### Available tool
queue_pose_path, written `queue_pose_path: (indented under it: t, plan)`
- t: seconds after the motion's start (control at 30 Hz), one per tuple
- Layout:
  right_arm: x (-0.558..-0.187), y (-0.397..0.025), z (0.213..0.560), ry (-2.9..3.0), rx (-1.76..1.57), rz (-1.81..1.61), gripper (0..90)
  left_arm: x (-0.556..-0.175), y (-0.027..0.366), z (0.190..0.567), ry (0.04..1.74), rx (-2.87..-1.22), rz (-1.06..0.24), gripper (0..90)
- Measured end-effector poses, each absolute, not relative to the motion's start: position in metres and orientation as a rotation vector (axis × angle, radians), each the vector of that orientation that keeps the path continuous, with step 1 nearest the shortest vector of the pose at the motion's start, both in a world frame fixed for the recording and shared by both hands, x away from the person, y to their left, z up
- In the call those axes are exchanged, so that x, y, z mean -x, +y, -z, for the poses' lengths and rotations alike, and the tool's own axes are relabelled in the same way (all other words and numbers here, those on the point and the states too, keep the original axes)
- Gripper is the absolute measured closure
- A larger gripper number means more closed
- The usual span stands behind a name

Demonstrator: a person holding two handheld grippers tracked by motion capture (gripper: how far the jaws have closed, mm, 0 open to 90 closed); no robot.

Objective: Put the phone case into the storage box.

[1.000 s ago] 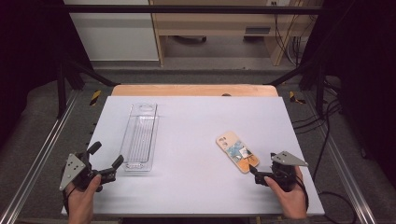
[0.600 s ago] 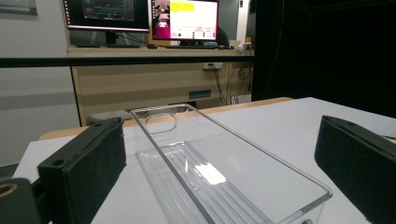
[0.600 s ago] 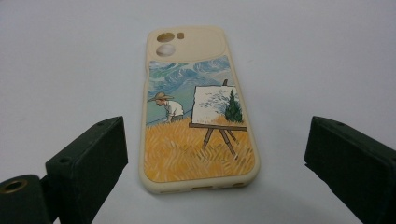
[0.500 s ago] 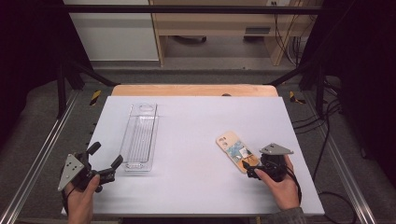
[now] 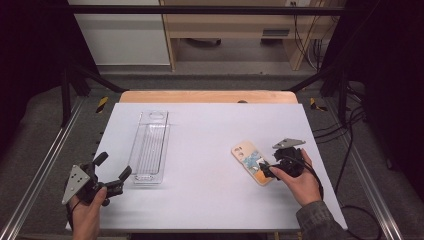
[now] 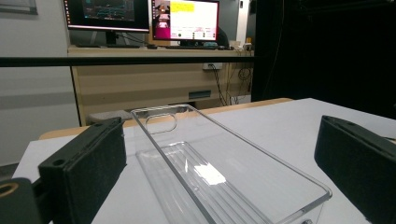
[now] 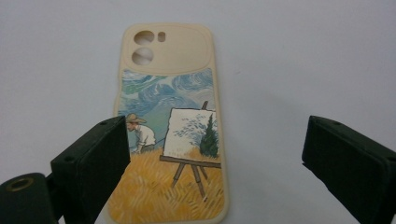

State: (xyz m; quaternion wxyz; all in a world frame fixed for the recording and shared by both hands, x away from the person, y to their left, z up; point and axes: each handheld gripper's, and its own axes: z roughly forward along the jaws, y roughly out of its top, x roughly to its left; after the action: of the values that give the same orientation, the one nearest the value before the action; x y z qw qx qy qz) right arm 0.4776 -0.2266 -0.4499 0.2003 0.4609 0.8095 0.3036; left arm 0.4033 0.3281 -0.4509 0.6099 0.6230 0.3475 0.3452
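**Right tool poised over the phone case, left tool beside the clear tray**

On the white worktop (image 5: 210, 125) a phone case (image 5: 251, 161) lies flat, back side up, right of centre. It is cream-edged, with a painted scene of a figure at an easel in a yellow field under a swirling blue sky (camera cut-outs at the far end in the right gripper view). The right tool (image 5: 266, 170) sits at the case's near end with its jaws spread wide; in the right gripper view one jaw overlaps the case's left edge and the other stands off to its right, over bare worktop. Whether either jaw touches the case cannot be told.

The left tool (image 5: 112, 170) is at the near left corner of the worktop, jaws wide apart and holding nothing. Just beyond it lies a long clear plastic tray (image 5: 150, 147), empty, with a handle slot at its far end.
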Motion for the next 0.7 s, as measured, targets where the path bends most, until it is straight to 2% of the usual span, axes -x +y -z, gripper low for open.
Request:
queue_pose_path:
  t: [0.37, 0.6, 0.7]
  plan:
    - [-0.507, -0.227, 0.448, 2.297, -1.323, -0.765, 10.6, -0.404, 0.328, 0.451, 0.803, -1.436, -0.796, 2.4]
    - [-0.526, -0.234, 0.448, 2.228, -1.344, -0.73, 22.1, -0.404, 0.329, 0.451, 0.806, -1.434, -0.797, 2.4]
    - [-0.533, -0.237, 0.451, 2.187, -1.362, -0.714, 33.4, -0.404, 0.328, 0.451, 0.807, -1.434, -0.795, 2.5]
